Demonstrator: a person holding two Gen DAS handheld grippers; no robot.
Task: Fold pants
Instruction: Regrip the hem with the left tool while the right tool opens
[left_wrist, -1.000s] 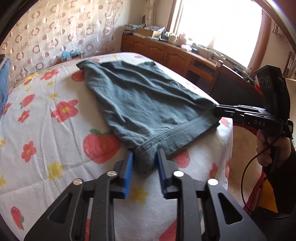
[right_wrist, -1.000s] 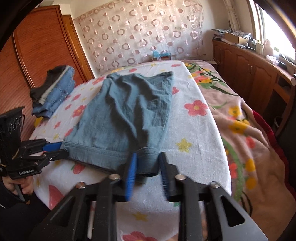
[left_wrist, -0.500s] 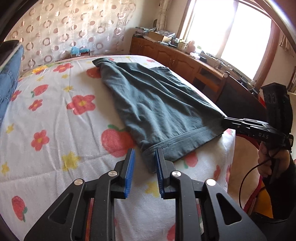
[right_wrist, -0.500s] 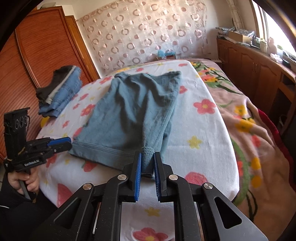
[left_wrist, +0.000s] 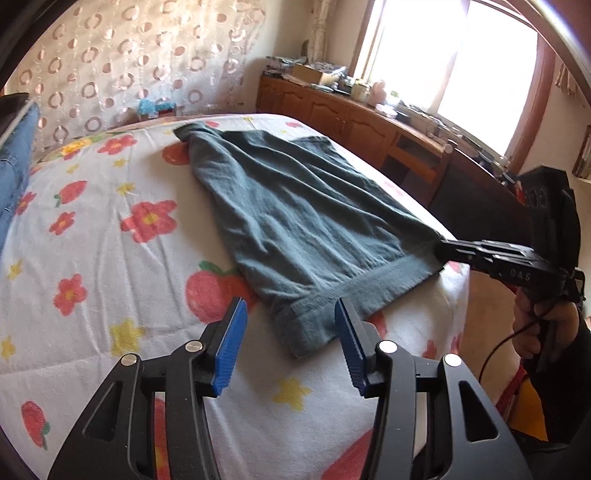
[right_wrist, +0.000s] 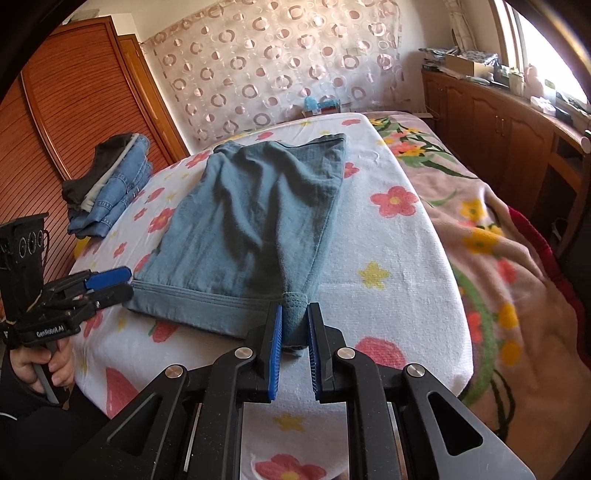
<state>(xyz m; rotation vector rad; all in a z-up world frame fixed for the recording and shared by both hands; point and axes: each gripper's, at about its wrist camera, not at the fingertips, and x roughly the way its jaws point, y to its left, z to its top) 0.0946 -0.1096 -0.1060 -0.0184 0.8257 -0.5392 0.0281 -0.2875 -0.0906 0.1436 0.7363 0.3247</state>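
Grey-blue cotton pants (left_wrist: 295, 221) are laid flat on the flower-printed white bedsheet (left_wrist: 110, 277), waistband at the near edge. For a clean fold, both waistband corners should be pinched evenly. Left gripper (left_wrist: 291, 332): jaws opening, corner lying loose between them. Right gripper (right_wrist: 294, 332): clamped on its corner.

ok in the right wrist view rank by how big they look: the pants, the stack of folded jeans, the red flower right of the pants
1. pants
2. stack of folded jeans
3. red flower

The stack lies farther from the camera, so its true size is unsure.
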